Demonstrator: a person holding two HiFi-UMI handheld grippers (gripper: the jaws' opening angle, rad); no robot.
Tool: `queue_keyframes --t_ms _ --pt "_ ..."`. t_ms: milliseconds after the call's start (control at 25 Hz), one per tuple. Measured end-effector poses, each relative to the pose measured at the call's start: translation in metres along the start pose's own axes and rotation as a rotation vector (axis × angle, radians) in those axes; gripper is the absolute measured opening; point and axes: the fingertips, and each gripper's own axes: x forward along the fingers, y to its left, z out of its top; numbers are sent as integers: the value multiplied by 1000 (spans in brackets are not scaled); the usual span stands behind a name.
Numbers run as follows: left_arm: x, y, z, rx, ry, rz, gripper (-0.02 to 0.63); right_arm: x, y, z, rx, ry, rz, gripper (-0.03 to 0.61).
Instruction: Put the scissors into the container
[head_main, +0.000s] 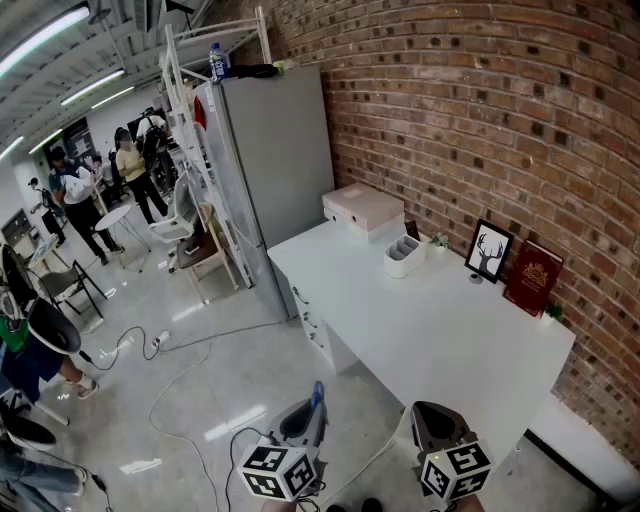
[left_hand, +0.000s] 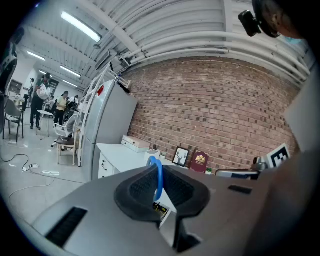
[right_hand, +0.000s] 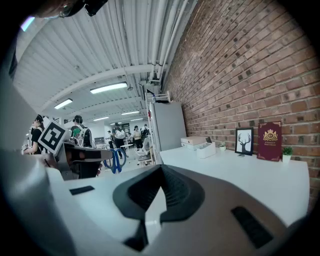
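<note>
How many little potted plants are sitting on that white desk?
2. One plant stands between the white container and the deer picture; the other plant sits beside the red book. More may hide behind things.

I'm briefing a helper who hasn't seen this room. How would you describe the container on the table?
Find the white table against the brick wall. Toward its far end, next to the flat white box, stands the container. It is the only open-topped tub, small and white with dividers inside; the box beside it is closed.
</note>
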Motion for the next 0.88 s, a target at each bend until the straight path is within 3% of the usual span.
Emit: queue_keyframes --t_ms 880 --pt "14 -2 4 31 -37 56 31 22 -25 -3 15 6 4 2"
